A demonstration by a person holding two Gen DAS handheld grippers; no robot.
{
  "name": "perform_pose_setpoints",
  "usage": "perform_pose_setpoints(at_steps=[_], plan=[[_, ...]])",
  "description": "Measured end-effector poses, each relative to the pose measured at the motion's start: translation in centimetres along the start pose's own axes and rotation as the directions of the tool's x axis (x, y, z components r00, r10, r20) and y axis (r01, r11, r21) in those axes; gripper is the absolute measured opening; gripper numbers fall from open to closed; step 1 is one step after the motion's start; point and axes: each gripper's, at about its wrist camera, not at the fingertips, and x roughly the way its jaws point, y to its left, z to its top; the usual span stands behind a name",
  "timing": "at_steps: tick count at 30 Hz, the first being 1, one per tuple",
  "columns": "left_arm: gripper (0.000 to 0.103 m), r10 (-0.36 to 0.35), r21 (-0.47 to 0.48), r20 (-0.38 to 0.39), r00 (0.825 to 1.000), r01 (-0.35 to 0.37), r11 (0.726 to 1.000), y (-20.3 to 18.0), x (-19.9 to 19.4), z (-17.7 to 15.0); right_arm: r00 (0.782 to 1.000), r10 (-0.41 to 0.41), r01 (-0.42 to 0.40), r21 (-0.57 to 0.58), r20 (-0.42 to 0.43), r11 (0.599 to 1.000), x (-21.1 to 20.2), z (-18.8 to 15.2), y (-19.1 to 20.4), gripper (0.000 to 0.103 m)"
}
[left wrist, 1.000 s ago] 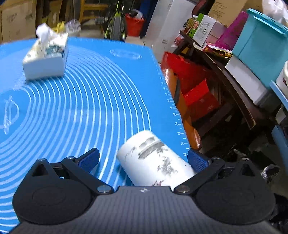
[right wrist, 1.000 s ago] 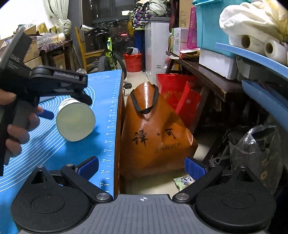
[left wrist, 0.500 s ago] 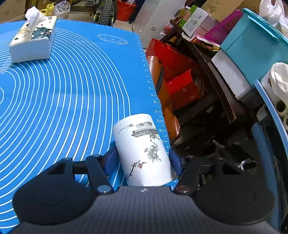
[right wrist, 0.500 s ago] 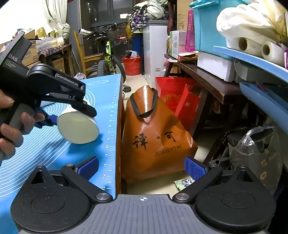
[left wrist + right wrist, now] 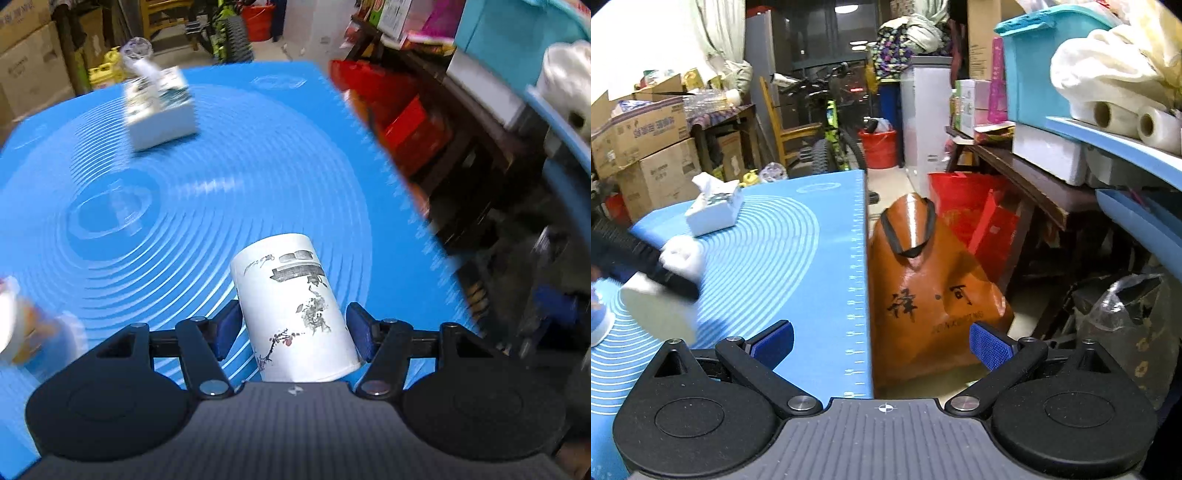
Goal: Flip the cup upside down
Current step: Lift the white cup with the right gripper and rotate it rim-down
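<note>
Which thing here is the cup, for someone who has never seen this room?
Find the big blue mat with white rings. Near its right edge, the left claw grips a white cup. Unlike the boxy tissue box farther back, it is a plain cylinder painted with dark ink branches and small red blossoms.
</note>
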Motion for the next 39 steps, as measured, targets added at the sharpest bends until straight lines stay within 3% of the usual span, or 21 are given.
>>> perform_pose_setpoints(at_steps=[5, 12, 22, 33, 39], plan=[[0.064, 0.072, 0.008, -0.033, 0.997, -0.072, 0.997, 2.0, 0.2, -3.1, 0.999, 0.044, -0.044, -0.018, -0.008, 0.999, 0.1, -0.2, 2.1, 0.101], [0.07, 0.048, 0.0, -0.032, 0.998, -0.048, 0.999, 2.1, 0.2, -3.2, 0.997, 0.075, -0.076, -0.044, -0.026, 0.996, 0.2, -0.2, 4.4, 0.101], [0.093, 0.034, 0.027, -0.011, 0.999, -0.033, 0.999, 1.8, 0.9, -3.4, 0.997, 0.064, -0.065, -0.042, -0.033, 0.997, -0.4, -0.2, 4.7, 0.101], [0.094, 0.045, 0.035, 0.05, 0.998, -0.047, 0.998, 2.6, -1.6, -4.0, 0.996, 0.086, -0.087, -0.05, -0.026, 0.995, -1.0, 0.5, 5.5, 0.101], [0.095, 0.074, 0.0, 0.106, 0.992, -0.074, 0.997, 5.0, -4.6, -4.8, 0.984, 0.178, -0.179, -0.039, -0.031, 0.983, -1.0, 2.3, 7.4, 0.101]])
